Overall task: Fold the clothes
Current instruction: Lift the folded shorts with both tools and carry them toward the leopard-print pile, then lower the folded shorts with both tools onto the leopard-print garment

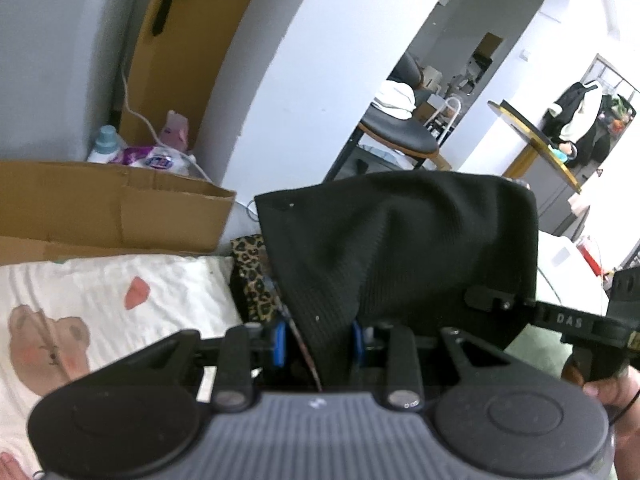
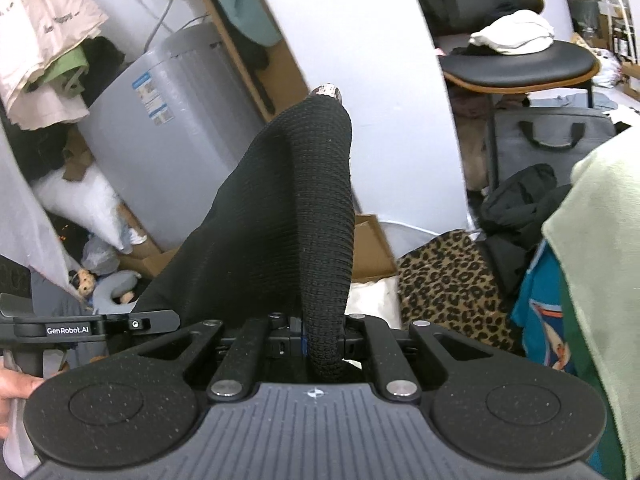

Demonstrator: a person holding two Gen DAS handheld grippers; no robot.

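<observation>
A black ribbed knit garment (image 1: 400, 240) hangs stretched between both grippers, lifted off the bed. In the left wrist view my left gripper (image 1: 318, 340) is shut on a thick bunch of its edge, the cloth filling the gap between the blue pads (image 1: 279, 340). At the garment's right edge, my right gripper's finger (image 1: 486, 298) clamps the cloth. In the right wrist view the black garment (image 2: 280, 208) rises as a rolled edge from my right gripper (image 2: 320, 344), which is shut on it. To the left, the left gripper's finger (image 2: 136, 324) bites the same cloth.
A bear-print white sheet (image 1: 100, 300) lies below left, with a cardboard box (image 1: 120, 208) behind it. A leopard-print cloth (image 2: 448, 280), a pale green cloth (image 2: 600, 240) and dark clothes lie at the right. A black chair (image 2: 520, 60) and a grey washing machine (image 2: 168, 128) stand behind.
</observation>
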